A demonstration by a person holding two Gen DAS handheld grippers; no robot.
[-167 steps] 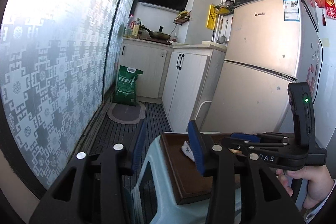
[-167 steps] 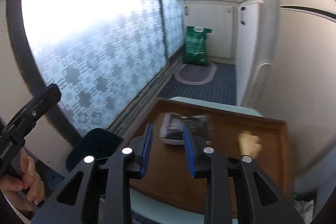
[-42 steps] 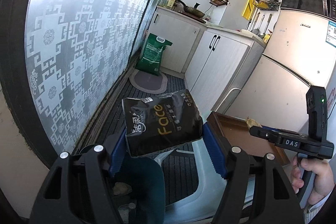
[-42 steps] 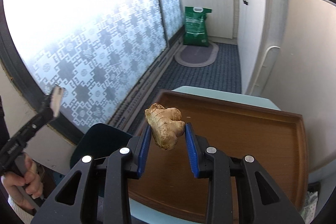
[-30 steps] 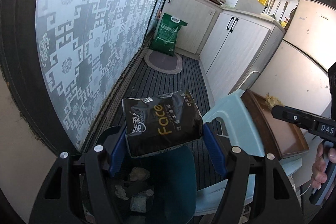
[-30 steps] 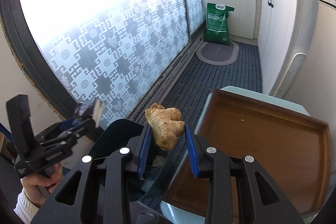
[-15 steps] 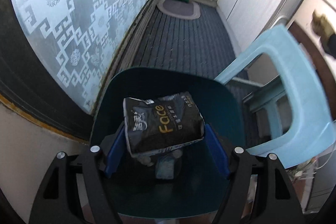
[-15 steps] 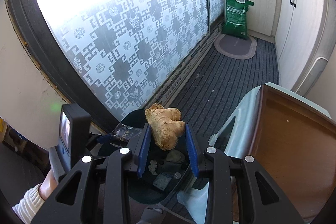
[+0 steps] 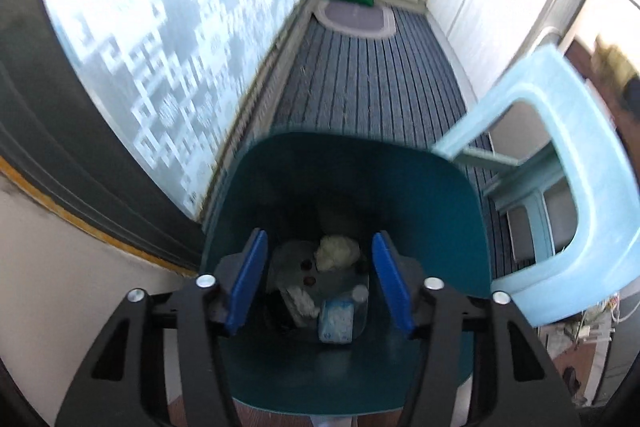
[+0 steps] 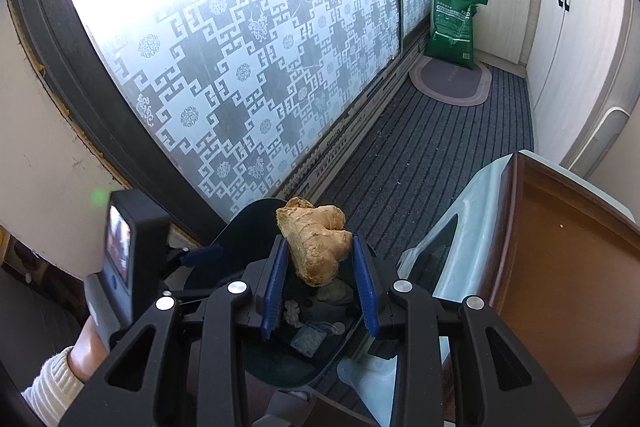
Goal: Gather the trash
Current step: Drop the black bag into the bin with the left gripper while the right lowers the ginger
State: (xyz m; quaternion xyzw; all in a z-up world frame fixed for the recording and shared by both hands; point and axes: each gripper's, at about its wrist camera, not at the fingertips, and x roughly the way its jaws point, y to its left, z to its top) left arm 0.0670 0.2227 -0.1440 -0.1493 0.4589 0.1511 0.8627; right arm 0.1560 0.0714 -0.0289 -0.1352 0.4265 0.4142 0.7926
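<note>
My left gripper points down into the teal trash bin. Its jaws are closing with nothing between them. Inside the bin lie a pale crumpled lump, a blue-and-white packet and other scraps. A dark shape at the lower left of the bin may be the black packet; I cannot tell. My right gripper is shut on a piece of ginger root, which hangs over the bin. In the right wrist view the left gripper shows at the bin's left side, held by a hand with a white sleeve.
A light-blue plastic stool stands right of the bin and carries a brown wooden tray. A patterned frosted glass door runs along the left. Farther off are a green sack, an oval mat and white cabinets.
The black packet has left my left gripper, whose jaws have narrowed as it dipped lower over the bin. My right gripper has carried the ginger leftward from the tray to above the bin.
</note>
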